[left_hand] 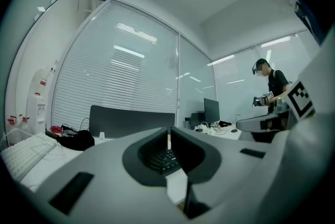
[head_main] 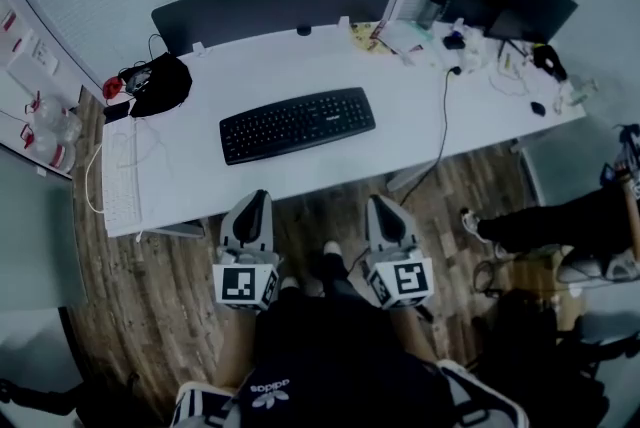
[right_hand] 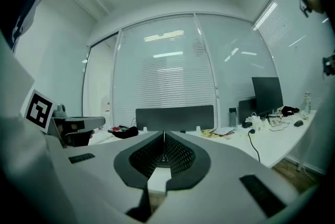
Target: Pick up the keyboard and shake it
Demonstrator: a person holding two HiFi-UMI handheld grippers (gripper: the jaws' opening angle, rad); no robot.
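A black keyboard (head_main: pixel 297 123) lies flat on the middle of the white desk (head_main: pixel 400 141), slightly slanted. Both grippers hang in front of the desk's near edge, over the wooden floor, well short of the keyboard. My left gripper (head_main: pixel 253 207) points at the desk with its jaws shut and nothing between them. My right gripper (head_main: pixel 385 207) stands beside it, also shut and empty. In the left gripper view, part of the keyboard (left_hand: pixel 163 159) shows through the gap behind the shut jaws (left_hand: pixel 168 134). In the right gripper view the jaws (right_hand: pixel 164 136) meet in a thin line.
A white keyboard (head_main: pixel 121 178) and a black bag (head_main: pixel 160 84) lie at the desk's left end. A dark divider panel (head_main: pixel 275 8) stands along the back edge. A black cable (head_main: pixel 443 121) crosses the right part, near clutter and a monitor (head_main: pixel 535 8). Another person (head_main: pixel 575 221) is at the right.
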